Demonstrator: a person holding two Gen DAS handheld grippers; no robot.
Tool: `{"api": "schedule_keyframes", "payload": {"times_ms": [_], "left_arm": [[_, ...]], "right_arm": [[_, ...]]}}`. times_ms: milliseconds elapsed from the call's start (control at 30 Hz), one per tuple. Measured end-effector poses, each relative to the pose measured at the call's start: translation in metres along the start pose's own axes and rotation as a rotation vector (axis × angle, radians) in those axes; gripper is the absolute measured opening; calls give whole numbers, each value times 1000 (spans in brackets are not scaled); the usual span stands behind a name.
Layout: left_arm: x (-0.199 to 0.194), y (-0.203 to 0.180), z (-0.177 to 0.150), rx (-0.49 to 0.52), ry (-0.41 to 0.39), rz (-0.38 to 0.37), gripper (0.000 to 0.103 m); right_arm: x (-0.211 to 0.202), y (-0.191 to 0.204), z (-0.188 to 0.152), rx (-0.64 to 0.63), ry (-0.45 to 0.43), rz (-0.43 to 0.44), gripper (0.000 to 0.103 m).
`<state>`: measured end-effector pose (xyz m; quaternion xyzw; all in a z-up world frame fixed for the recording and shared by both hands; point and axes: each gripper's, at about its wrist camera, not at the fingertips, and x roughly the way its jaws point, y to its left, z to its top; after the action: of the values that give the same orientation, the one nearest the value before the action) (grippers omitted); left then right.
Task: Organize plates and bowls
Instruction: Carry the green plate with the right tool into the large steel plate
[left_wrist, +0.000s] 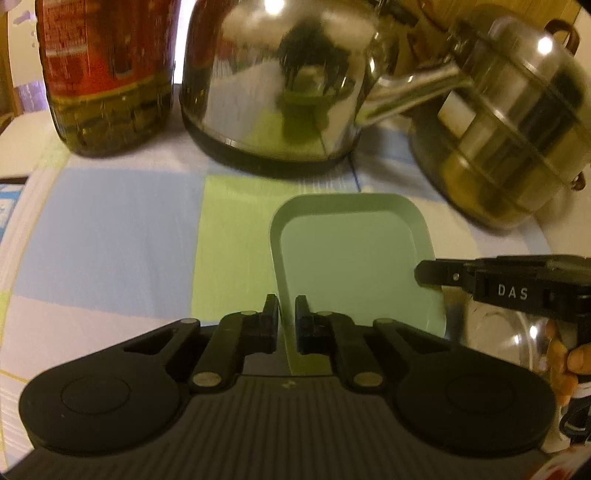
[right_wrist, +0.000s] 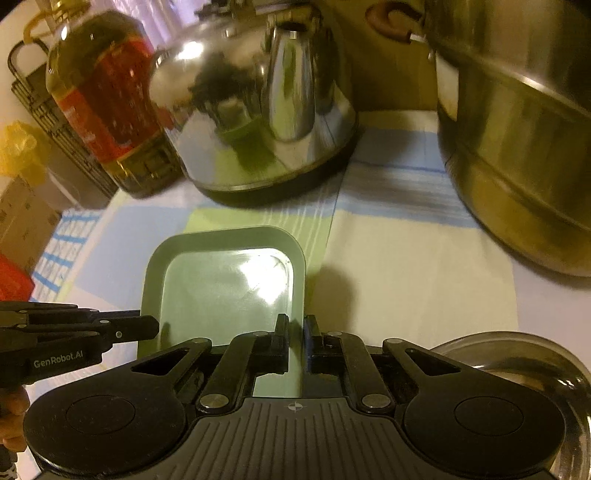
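A pale green square plate (left_wrist: 351, 258) lies on the checked tablecloth; it also shows in the right wrist view (right_wrist: 221, 291). My left gripper (left_wrist: 286, 314) is shut on the plate's left rim. My right gripper (right_wrist: 295, 332) is shut on the plate's right rim, and it shows from the side in the left wrist view (left_wrist: 428, 275). The left gripper shows from the side in the right wrist view (right_wrist: 147, 328). A steel bowl (right_wrist: 517, 362) sits on the table to the right of the plate; it also shows in the left wrist view (left_wrist: 502, 332).
Behind the plate stand a steel kettle (left_wrist: 277, 81), an oil bottle with a red label (left_wrist: 107, 74) to its left and a large steel pot (left_wrist: 517, 129) to its right. A dark crate (right_wrist: 55, 122) and a yellow bag (right_wrist: 18, 147) are off the table's left side.
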<state>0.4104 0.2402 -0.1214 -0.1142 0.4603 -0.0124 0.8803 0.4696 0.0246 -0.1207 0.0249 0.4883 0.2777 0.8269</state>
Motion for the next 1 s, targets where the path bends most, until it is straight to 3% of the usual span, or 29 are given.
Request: {"api": "schedule_keyframes", "payload": {"times_ms": [433,1000], "left_arm": [[-35,-44,3,64,-65,-54,8],[-33,-117,-22,153,-8,-160,8]], "right_arm": [[-65,-14,-12,117,-84,-5,8],[-132,-58,-70,243,-88,-126,8]]}}
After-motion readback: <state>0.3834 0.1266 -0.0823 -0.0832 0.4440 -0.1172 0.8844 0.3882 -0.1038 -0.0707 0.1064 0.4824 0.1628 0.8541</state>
